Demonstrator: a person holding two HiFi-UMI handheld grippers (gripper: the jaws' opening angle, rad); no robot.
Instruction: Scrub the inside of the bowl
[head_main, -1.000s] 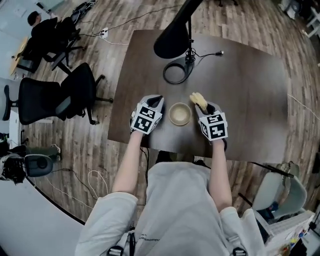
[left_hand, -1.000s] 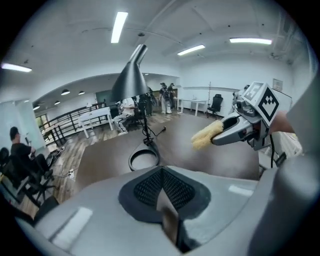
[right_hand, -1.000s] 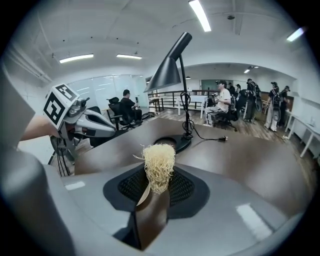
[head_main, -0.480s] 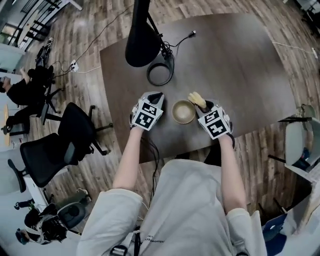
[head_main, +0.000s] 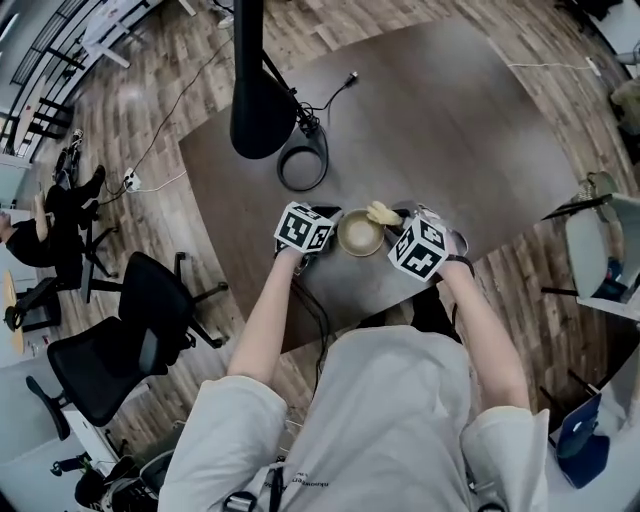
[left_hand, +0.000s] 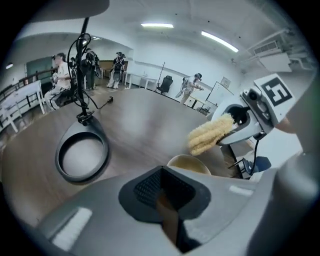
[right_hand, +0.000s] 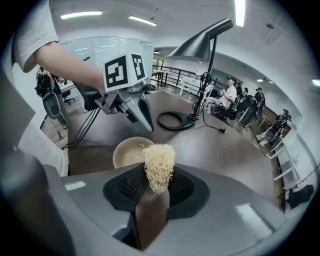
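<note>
Two grippers flank one small round bowl (head_main: 360, 233) that sits on a dark wood-grain table (head_main: 460, 120), close to the edge nearest the person. The bowl is smooth, tan and shallow, with a thin pale rim. On the person's left of the bowl, just beside it, the left gripper (head_main: 325, 216) points its tapered grey jaws at the rim. On the bowl's other side, the right gripper (head_main: 396, 216) holds a scrubber (head_main: 383, 212) above the far right part of the rim.

The scrubber is a pale yellow bundle of coarse, tangled fibres, roughly cylindrical with a frayed rounded top. The right gripper view shows the jaws clenched on its lower end between ribbed black pads, with the tuft standing up past them and the bowl's hollow just beyond. The left gripper view shows its own black, cross-hatched pads drawn together with nothing between them, and only a sliver of the bowl's rim over the grey housing.

Beyond the bowl stands a black lamp. Its base is a flat open ring (head_main: 302, 167) and its cone-shaped matte shade (head_main: 258, 110) hangs over the table. The head view hides the stem behind the shade, while the right gripper view shows it as a thin upright rod wound with cable (right_hand: 216, 127), which trails across the table and ends in a plug. Only the gripper views show the room's ceiling strip lights and people at the far walls.
</note>
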